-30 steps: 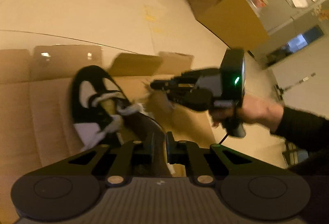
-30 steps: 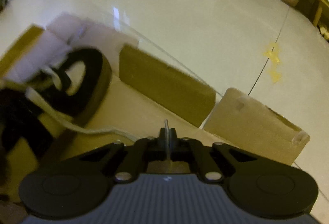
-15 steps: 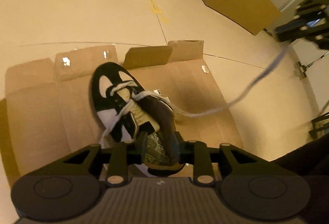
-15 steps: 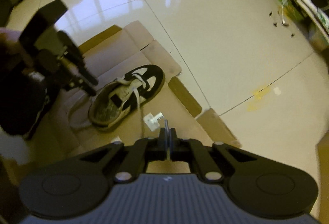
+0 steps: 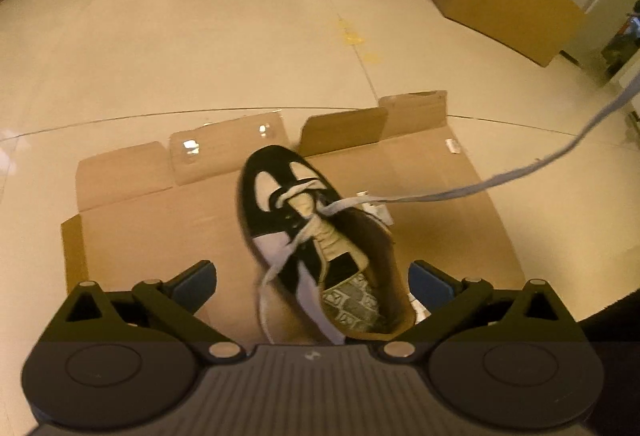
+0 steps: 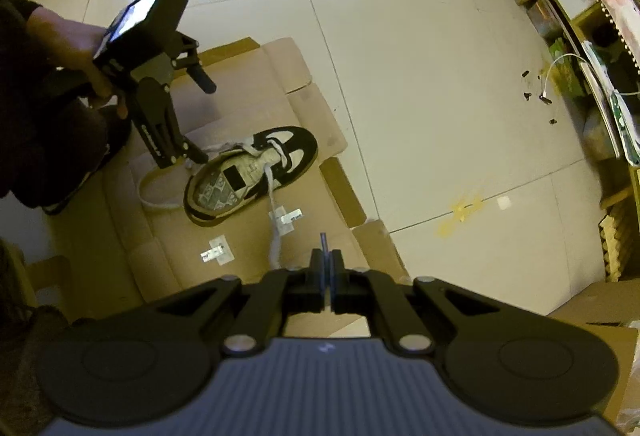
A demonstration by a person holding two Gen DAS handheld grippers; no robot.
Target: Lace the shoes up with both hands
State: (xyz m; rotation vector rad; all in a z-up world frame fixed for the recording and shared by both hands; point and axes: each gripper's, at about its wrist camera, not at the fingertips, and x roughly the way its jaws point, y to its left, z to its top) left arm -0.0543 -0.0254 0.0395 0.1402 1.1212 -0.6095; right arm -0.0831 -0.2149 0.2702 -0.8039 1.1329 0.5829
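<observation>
Flattened cardboard (image 5: 132, 220) on a glossy tiled floor carries a black-and-white sneaker (image 5: 316, 236), its heel between the widely spread, still opening jaws of the left gripper (image 5: 312, 282), which pinch nothing. The right gripper (image 6: 328, 268), clamped tight, holds one end of the white lace (image 5: 460, 192) drawn taut from the eyelets. Flat, soft and light, the lace probably slips easily, so grip near its tip; the light shoe would likely skid unless steadied at the heel.

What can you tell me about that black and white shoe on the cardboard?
The shoe is a low black sneaker with white panels, a pale tongue and a patterned insole. It lies on a flattened cardboard sheet on the floor, partly laced through the eyelets nearest the toe. One white lace end stretches taut up and away to the side; the other loops loosely beside the heel. Nothing grips the shoe itself.
</observation>
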